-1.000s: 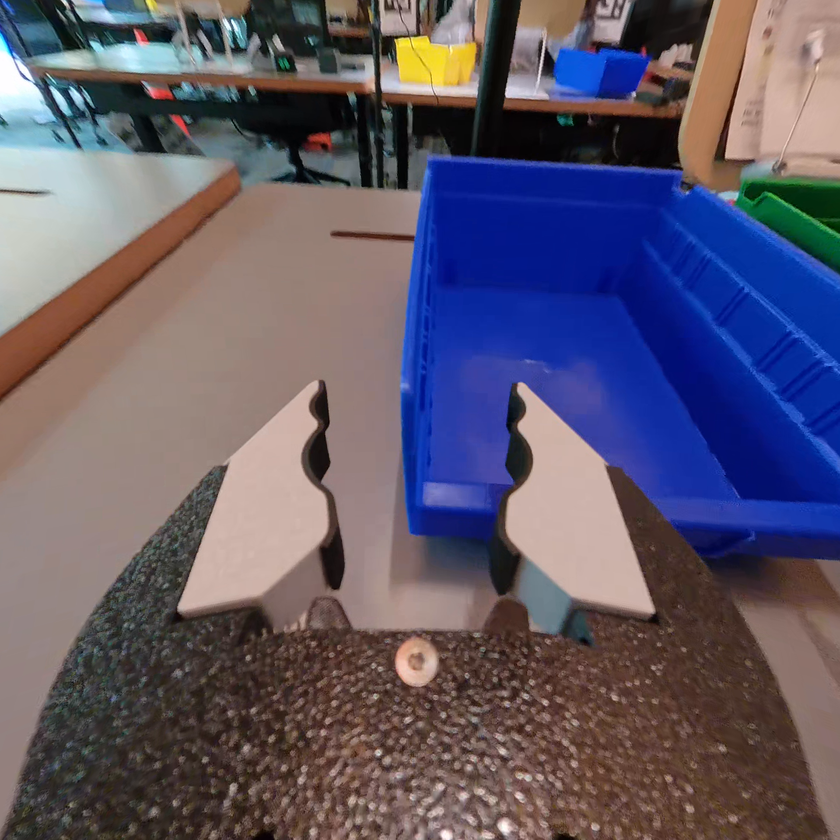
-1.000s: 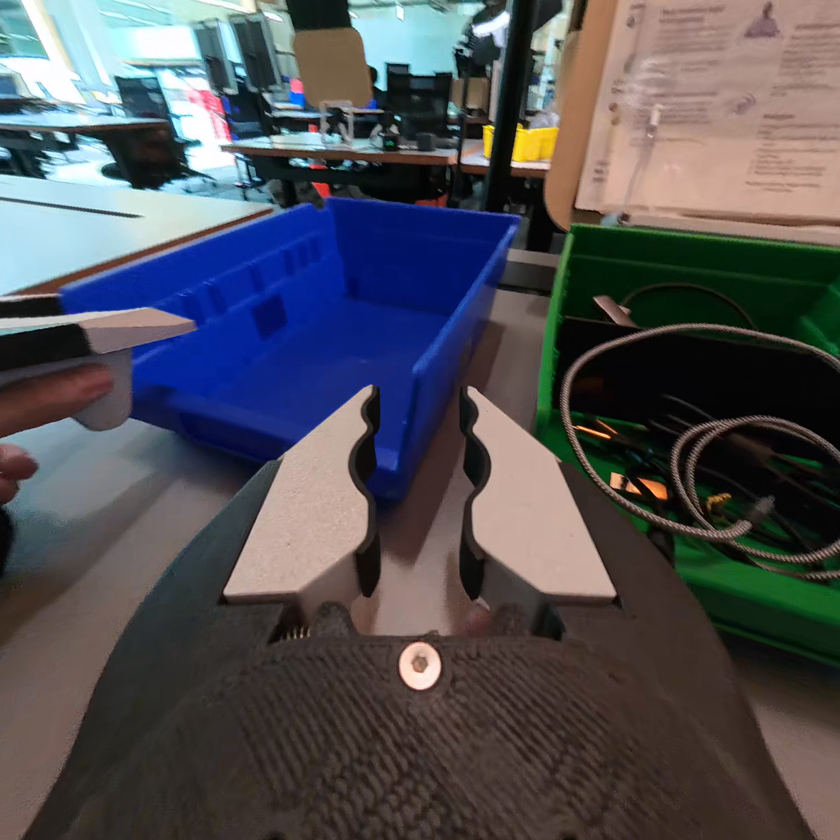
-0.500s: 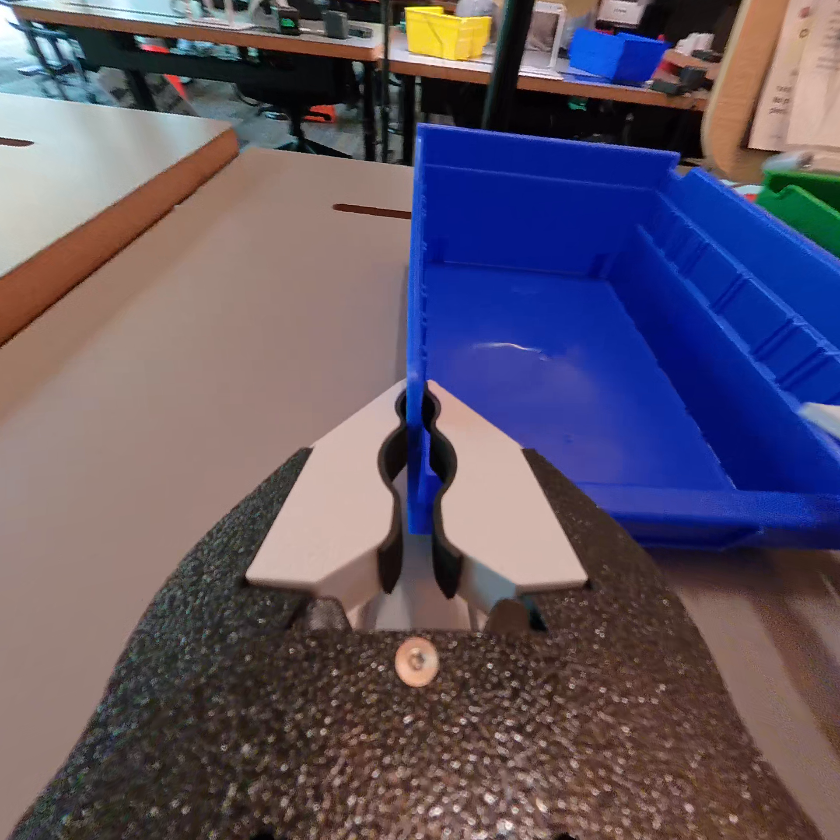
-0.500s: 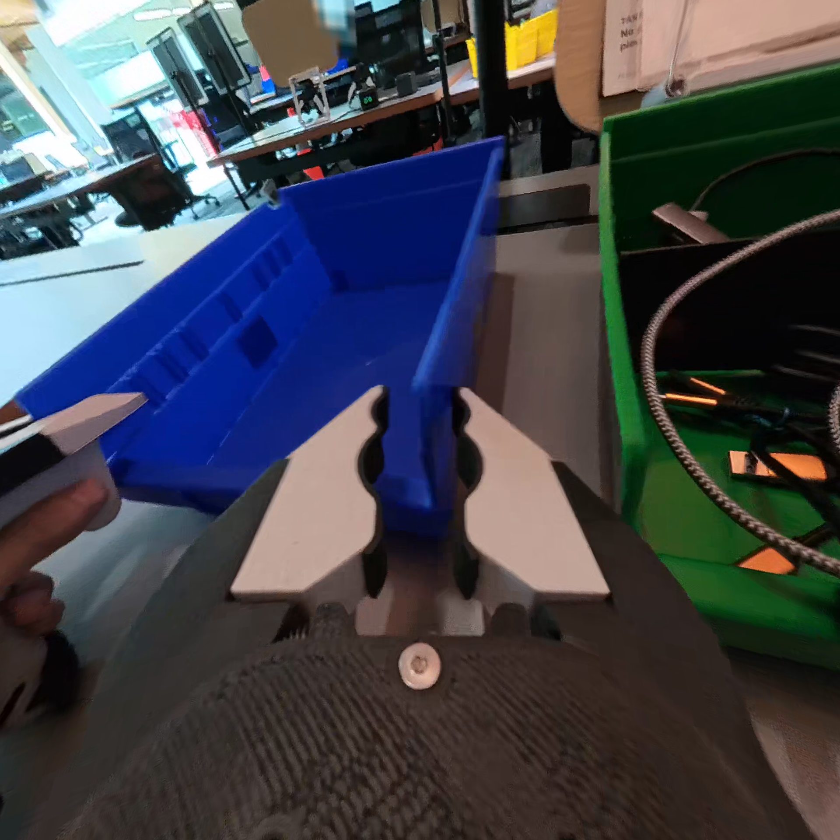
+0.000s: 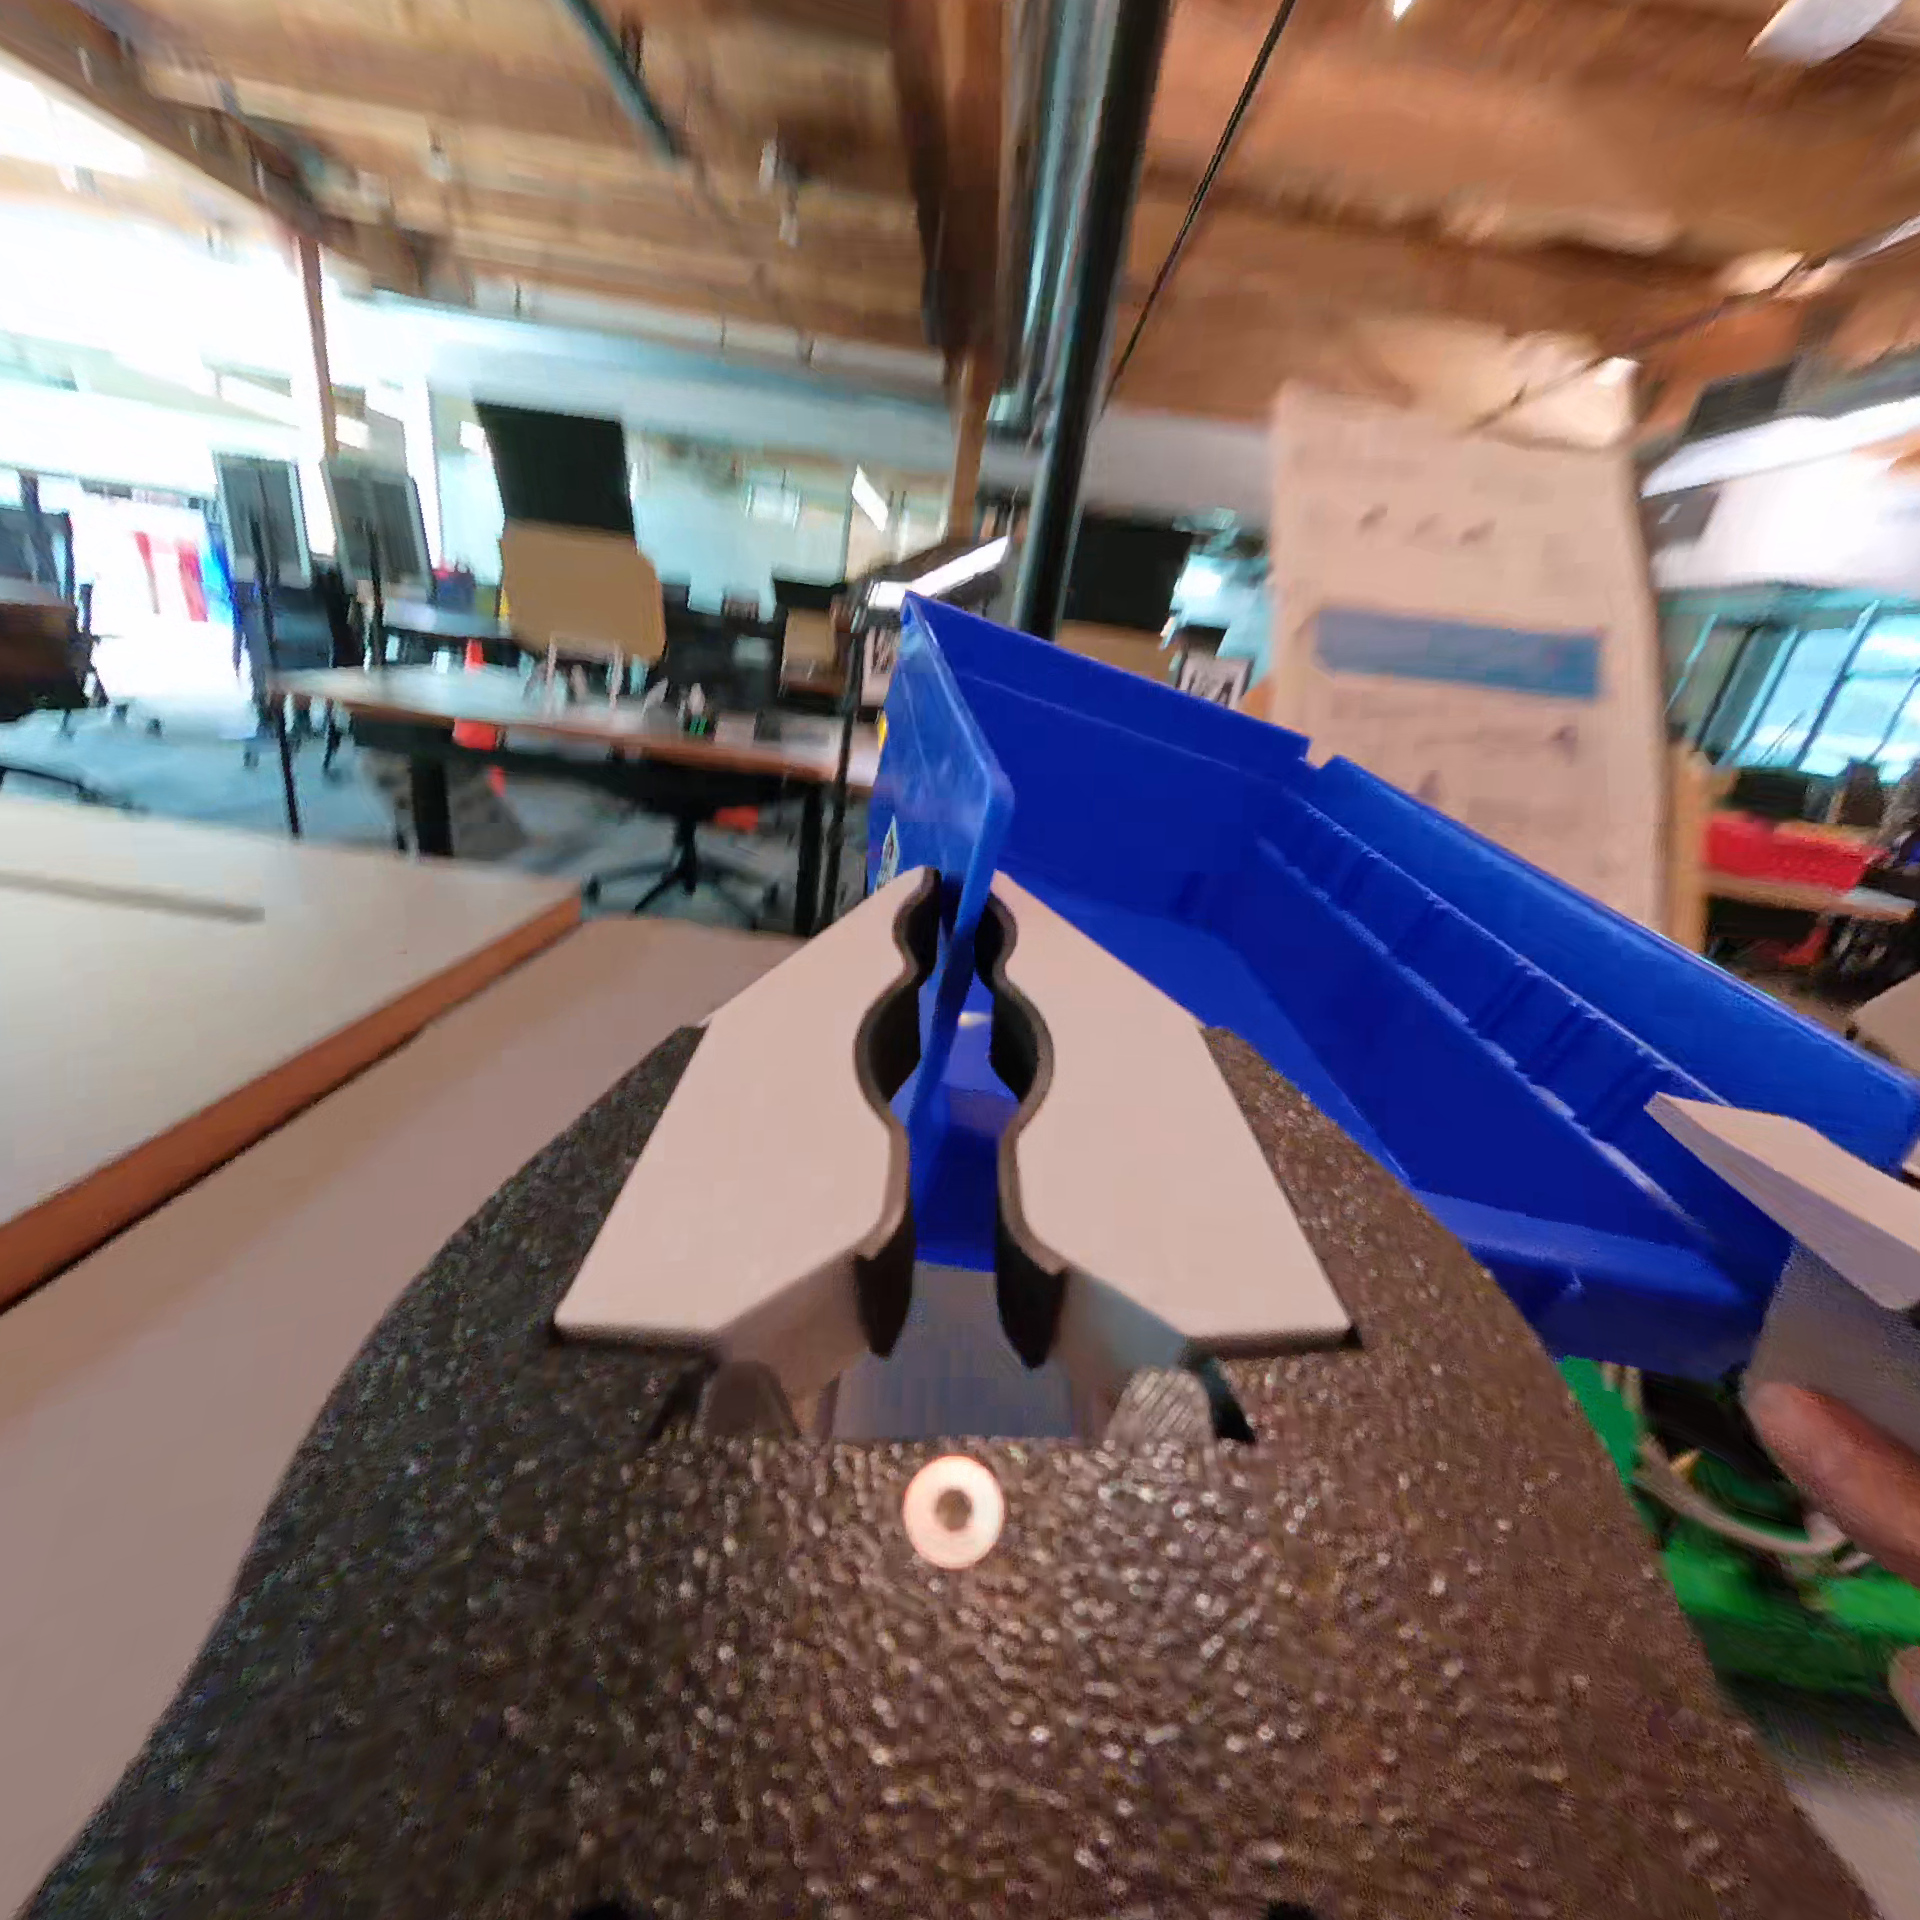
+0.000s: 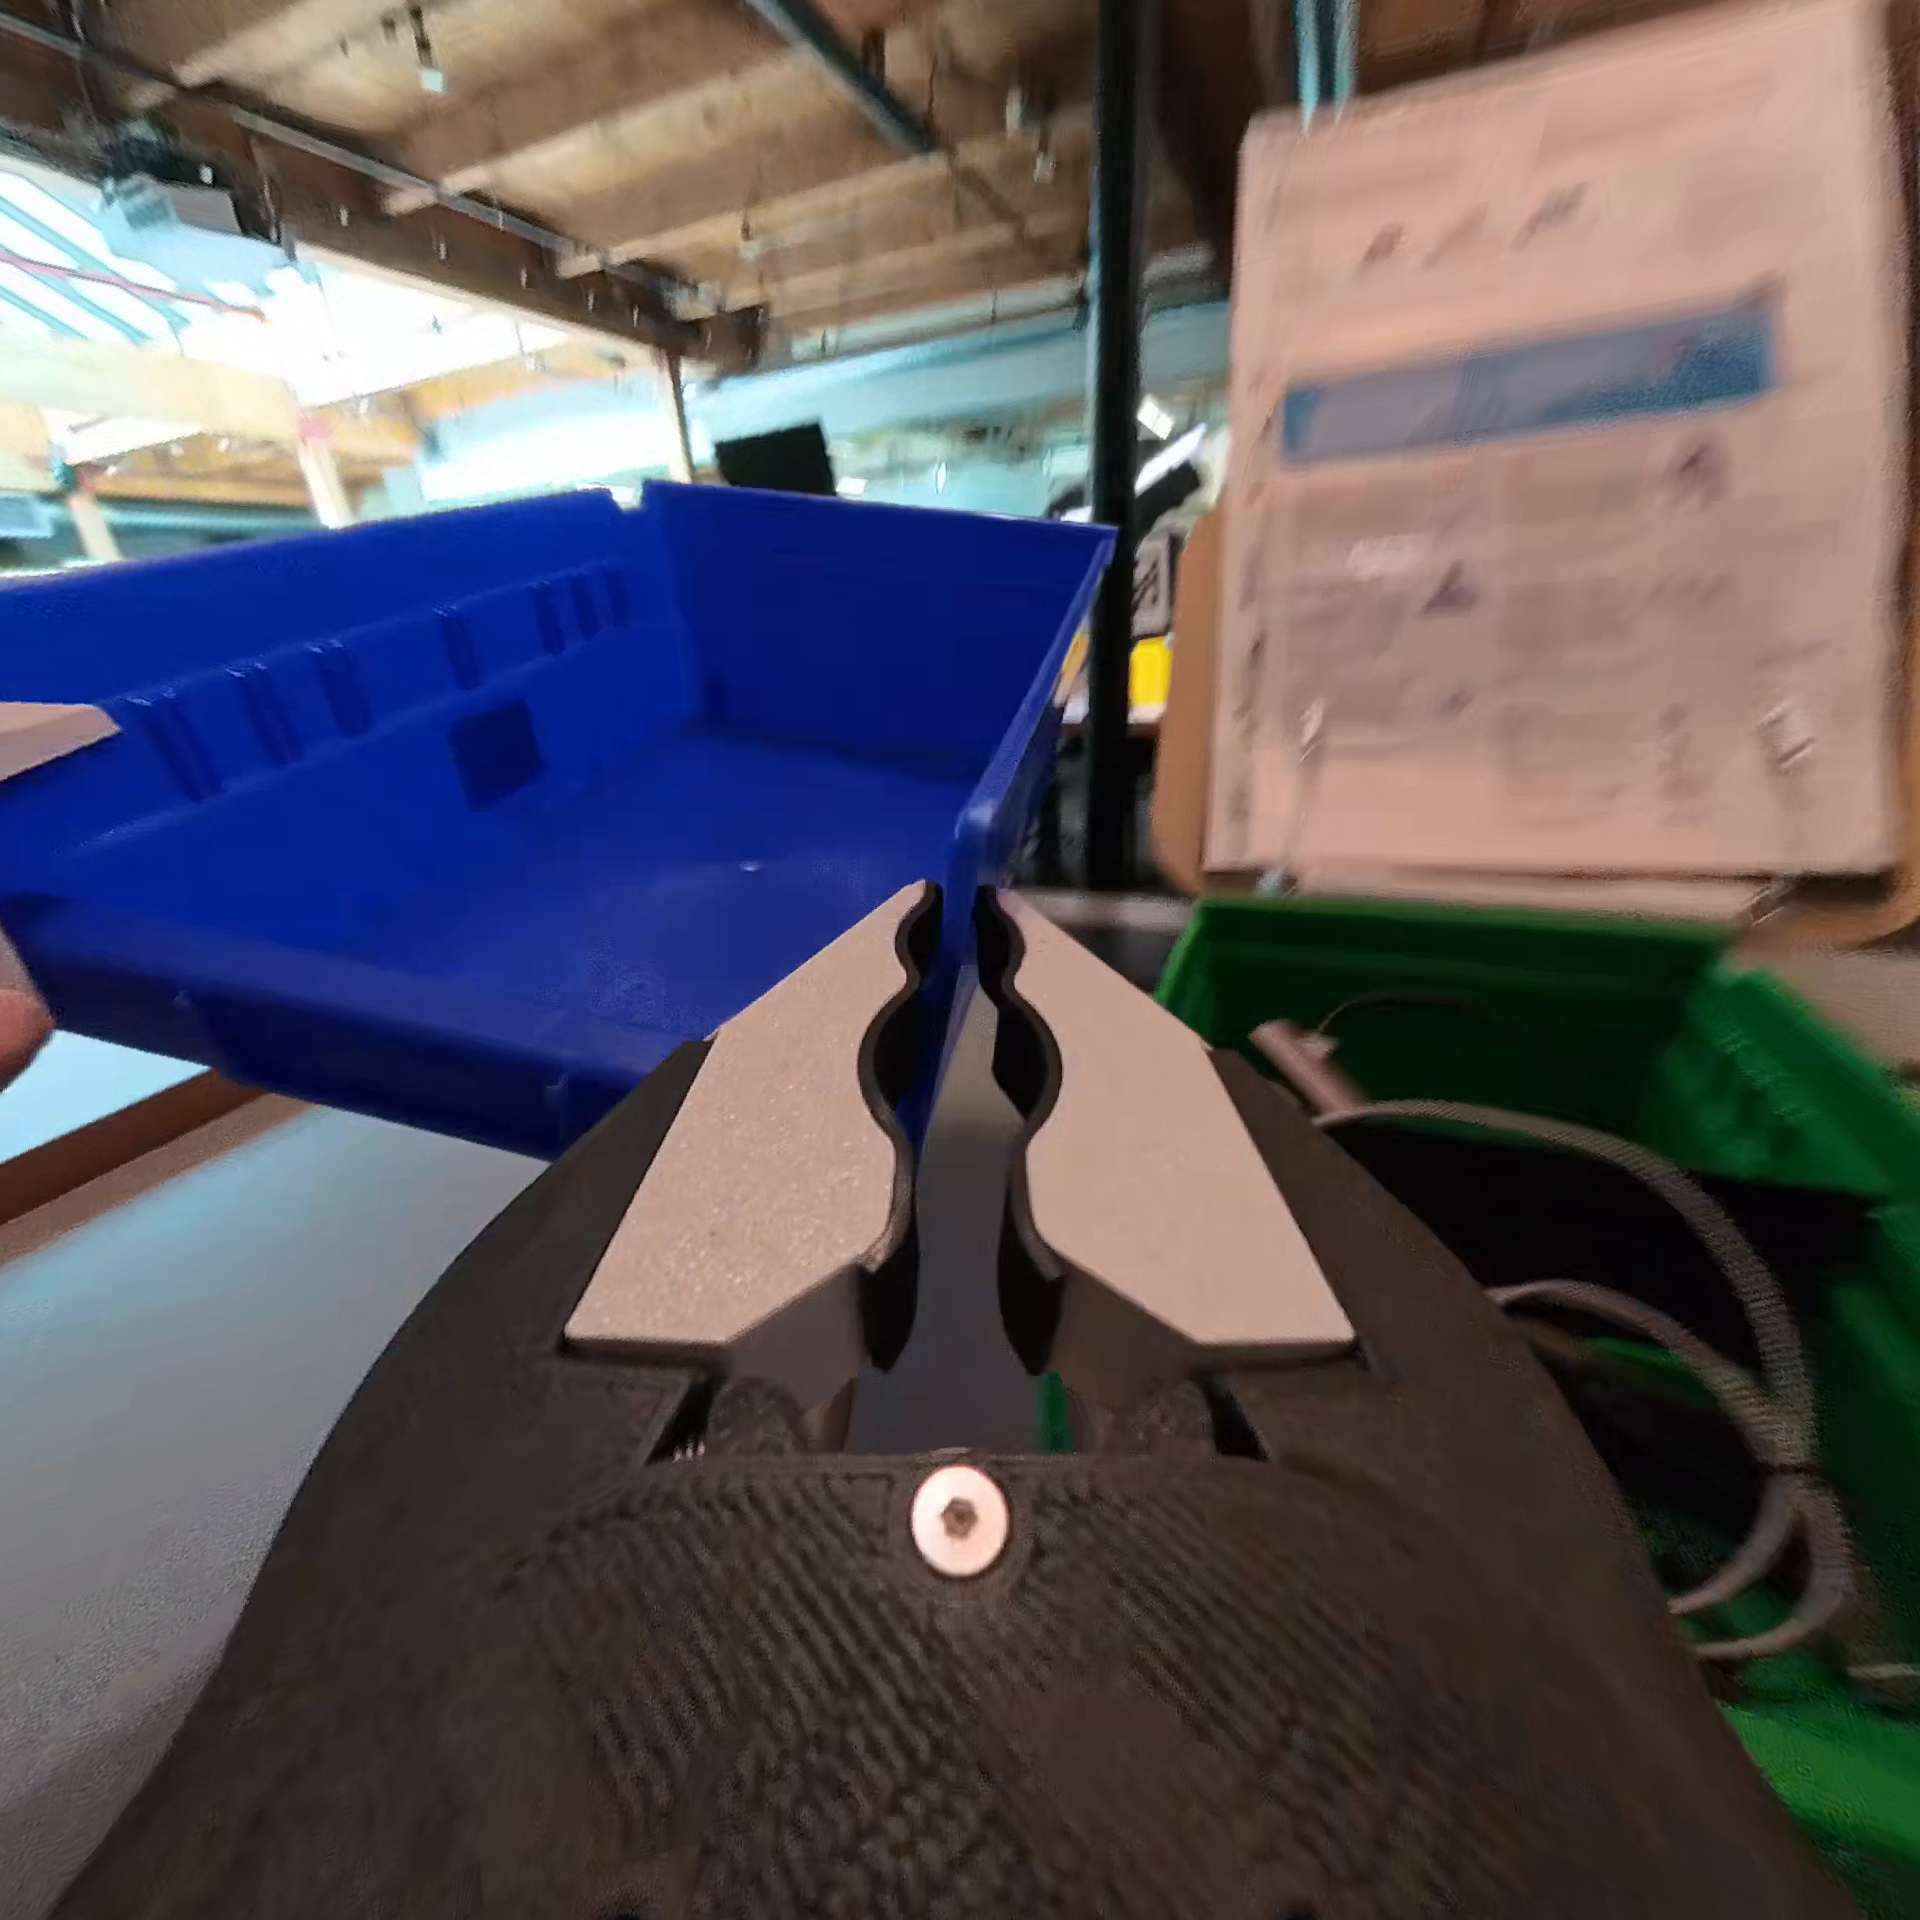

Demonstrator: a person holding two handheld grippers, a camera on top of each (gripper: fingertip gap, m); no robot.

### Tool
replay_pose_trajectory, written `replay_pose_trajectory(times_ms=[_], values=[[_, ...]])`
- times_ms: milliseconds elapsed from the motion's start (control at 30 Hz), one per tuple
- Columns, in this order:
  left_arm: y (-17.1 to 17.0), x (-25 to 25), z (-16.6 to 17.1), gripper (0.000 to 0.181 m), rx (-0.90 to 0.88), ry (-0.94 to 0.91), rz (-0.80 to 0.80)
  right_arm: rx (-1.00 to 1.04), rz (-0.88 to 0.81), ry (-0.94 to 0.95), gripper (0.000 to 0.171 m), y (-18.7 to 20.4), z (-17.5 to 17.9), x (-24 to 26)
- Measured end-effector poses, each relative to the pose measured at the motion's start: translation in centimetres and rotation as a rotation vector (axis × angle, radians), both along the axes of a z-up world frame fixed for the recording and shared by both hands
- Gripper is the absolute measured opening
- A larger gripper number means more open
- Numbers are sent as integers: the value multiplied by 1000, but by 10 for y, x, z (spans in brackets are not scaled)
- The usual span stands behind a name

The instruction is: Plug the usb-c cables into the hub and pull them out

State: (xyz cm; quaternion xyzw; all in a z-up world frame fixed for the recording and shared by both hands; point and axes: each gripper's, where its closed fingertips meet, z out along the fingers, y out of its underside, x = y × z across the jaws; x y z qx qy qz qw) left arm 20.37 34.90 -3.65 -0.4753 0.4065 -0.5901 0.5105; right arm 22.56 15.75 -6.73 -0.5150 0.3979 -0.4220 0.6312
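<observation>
Both grippers pinch opposite side walls of the empty blue bin (image 6: 436,831): the left gripper (image 5: 958,925) clamps one wall, the right gripper (image 6: 958,904) the other. Held from both sides it hangs level and clear of the table (image 5: 312,1195), probably being cleared away from the green bin (image 6: 1455,997) of cables (image 6: 1704,1247)

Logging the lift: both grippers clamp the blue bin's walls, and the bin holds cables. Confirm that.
One error: the blue bin is empty, as the right wrist view shows. The cables lie in the green bin. The left gripper and right gripper do clamp its walls.

Each hand-held gripper (image 5: 958,914): black textured body, 2 grey fingers (image 6: 769,1143), 1 screw (image 6: 958,1519).
</observation>
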Motion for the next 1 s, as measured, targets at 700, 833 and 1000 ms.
replay_pose_trajectory(times_ms=[700,833,1000], values=[[-402,-15,4,9,91,-6,-575,54,-500,80,2,-397,-15,-80],[-471,14,-46,10,46,164,-658,17,-563,221,1,-463,-50,-65],[-515,26,-95,17,65,291,-676,19,-559,370,1,-504,-94,-47]])
